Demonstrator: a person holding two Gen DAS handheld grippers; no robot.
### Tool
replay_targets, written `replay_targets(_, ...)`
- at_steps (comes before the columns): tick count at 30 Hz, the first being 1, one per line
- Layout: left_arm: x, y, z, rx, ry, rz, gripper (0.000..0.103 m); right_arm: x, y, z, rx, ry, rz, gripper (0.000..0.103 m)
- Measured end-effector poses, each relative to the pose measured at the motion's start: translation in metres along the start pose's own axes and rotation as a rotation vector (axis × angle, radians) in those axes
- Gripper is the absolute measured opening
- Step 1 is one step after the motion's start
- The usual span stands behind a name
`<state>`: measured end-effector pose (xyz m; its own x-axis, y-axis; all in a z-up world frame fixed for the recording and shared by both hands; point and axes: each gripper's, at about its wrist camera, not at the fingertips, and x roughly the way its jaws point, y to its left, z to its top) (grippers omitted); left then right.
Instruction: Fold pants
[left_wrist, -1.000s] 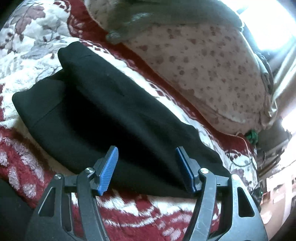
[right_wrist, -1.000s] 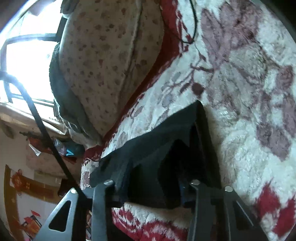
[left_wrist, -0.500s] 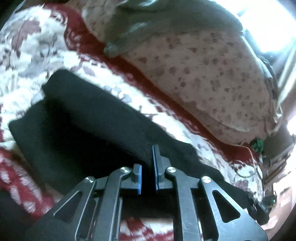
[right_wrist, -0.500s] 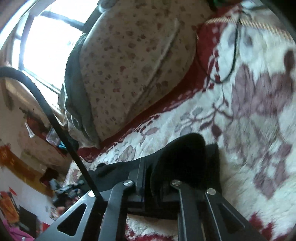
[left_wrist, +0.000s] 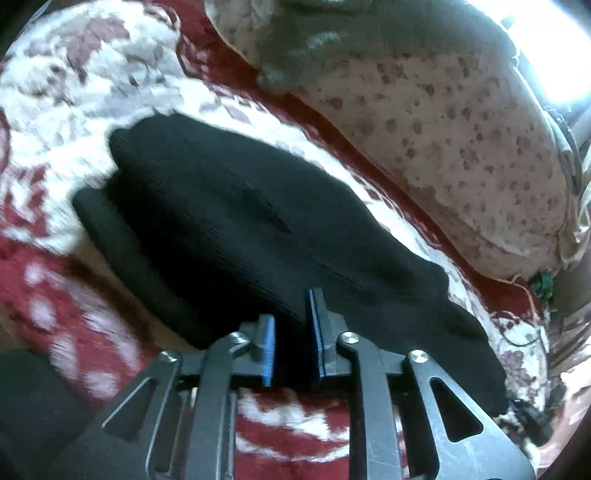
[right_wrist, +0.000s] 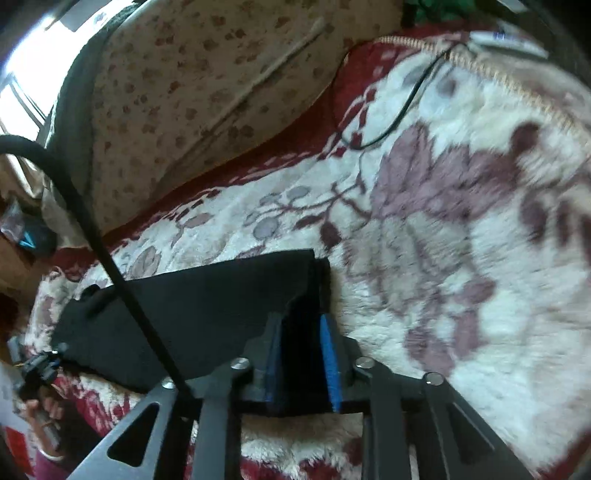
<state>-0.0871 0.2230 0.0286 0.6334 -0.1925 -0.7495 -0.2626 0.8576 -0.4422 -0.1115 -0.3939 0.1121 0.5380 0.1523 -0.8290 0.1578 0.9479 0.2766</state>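
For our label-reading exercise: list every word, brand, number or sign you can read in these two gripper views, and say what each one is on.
No readable text in either view.
Dark packet at the left edge of the right wrist view: a light blue V-shaped mark, no letters legible.
Black pants, floral blanket and spotted cushion: patterns only, no label or print visible.
Left gripper and right gripper: no markings readable.

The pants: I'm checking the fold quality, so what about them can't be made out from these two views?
- Left wrist view: the near edge of the pants is hidden behind the left gripper.
- Right wrist view: the pants are partly crossed by a black cable; the right gripper covers the pinched hem.
- Both: black cloth hides creases and layer count.
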Motion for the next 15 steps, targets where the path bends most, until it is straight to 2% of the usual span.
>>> replay_targets(4,-0.021,0.015,0.010,-0.017,-0.048,0.019,0.018,-0.020,0.022,0.004,-0.047,-0.061,0.065,0.027)
replay_targets(7,-0.034,0.032,0.017,-0.049,-0.069,0.038,0.018,-0.025,0.060,0.001,-0.131,-0.088,0.233,0.039)
replay_targets(8,-0.036,0.037,0.018,-0.059,-0.071,0.037,0.019,-0.024,0.074,-0.002,-0.166,-0.086,0.299,0.046)
replay_targets(10,-0.038,0.043,0.020,-0.085,-0.069,0.024,0.040,-0.013,0.110,-0.008,-0.236,-0.057,0.419,0.047)
replay_targets(12,-0.042,0.051,0.019,-0.131,-0.085,-0.011,0.052,0.004,0.149,-0.017,-0.304,-0.025,0.503,0.047)
replay_targets(15,-0.042,0.052,0.021,-0.148,-0.087,-0.024,0.052,0.031,0.204,-0.034,-0.385,0.033,0.596,0.047)
